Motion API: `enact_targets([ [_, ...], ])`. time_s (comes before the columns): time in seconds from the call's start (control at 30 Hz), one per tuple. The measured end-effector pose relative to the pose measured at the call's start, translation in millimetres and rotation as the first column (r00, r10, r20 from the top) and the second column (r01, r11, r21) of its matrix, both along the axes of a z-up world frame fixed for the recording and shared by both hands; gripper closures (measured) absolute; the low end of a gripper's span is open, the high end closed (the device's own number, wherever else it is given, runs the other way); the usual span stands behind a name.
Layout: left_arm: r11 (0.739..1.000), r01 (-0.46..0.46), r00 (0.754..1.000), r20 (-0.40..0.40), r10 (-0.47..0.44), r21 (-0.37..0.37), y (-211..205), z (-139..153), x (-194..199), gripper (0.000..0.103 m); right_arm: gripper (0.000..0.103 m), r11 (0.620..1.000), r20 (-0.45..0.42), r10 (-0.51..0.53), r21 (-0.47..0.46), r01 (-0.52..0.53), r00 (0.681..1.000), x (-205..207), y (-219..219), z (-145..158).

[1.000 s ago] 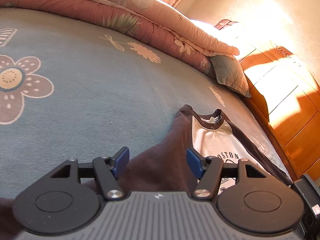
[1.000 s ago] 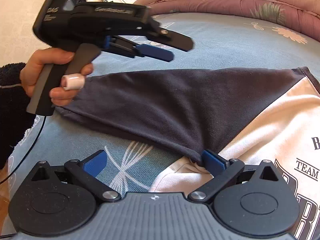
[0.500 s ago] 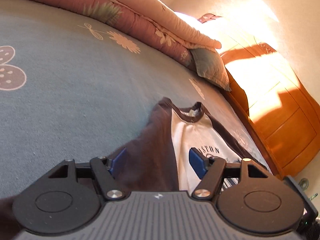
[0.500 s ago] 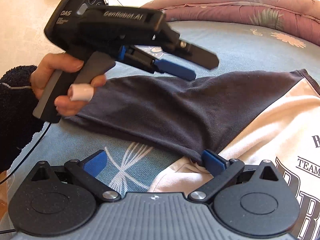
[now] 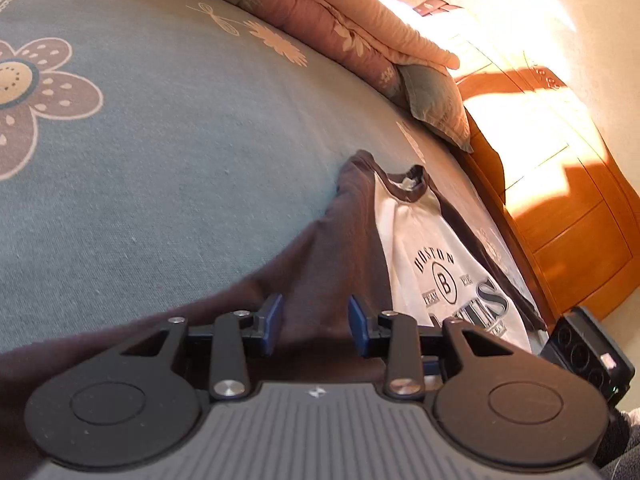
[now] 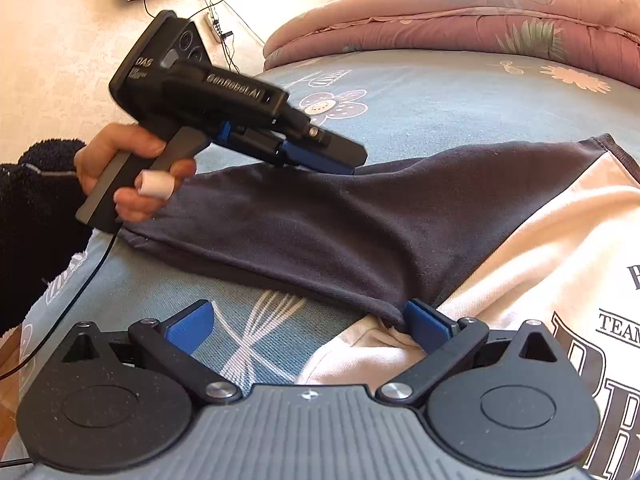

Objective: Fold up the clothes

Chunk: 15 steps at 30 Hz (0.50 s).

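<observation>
Low in the left wrist frame, the left tongs (image 5: 315, 325), just closing, straddle the dark sleeve (image 6: 360, 216) of the shirt (image 5: 436, 264) on the bed (image 5: 180, 140) without visibly pinching it, while the right tongs (image 6: 316, 330) gape released at the armpit, so the thin cloth may slip free when lifted.

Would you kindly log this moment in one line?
left gripper: jaws just closing, sleeve between | right gripper: open by shirt on bed

Both cameras sit close and low over the bed (image 5: 168, 152), the left one looking along the shirt (image 5: 424, 248) toward its collar and the headboard (image 5: 580, 232), the right one across its dark sleeve (image 6: 360, 216) toward the quilt (image 6: 480, 20).
</observation>
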State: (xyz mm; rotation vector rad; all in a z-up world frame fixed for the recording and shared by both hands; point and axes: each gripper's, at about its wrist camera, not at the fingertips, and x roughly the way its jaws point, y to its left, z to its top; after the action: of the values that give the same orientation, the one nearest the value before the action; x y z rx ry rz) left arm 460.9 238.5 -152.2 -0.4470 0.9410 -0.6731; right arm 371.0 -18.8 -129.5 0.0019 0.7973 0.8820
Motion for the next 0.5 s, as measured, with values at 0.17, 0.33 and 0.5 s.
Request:
enact_targets([
  [0.17, 0.998, -0.005, 1.0, -0.023, 0.004, -0.062, 14, -4, -19, 0.063, 0.001, 0.997, 0.07, 0.076, -0.029, -0.074, 0.995, 15, -2, 35],
  [0.33, 0.995, -0.024, 0.997, -0.069, 0.018, -0.096, 23, -11, -27, 0.062, 0.001, 0.991, 0.126, 0.107, -0.09, -0.096, 0.986, 71, 25, 47],
  [0.5, 0.999, -0.005, 1.0, -0.019, 0.004, -0.039, 22, 2, -37, 0.058, 0.001, 0.99, -0.015, 0.092, -0.102, -0.093, 0.996, 110, 43, 14],
])
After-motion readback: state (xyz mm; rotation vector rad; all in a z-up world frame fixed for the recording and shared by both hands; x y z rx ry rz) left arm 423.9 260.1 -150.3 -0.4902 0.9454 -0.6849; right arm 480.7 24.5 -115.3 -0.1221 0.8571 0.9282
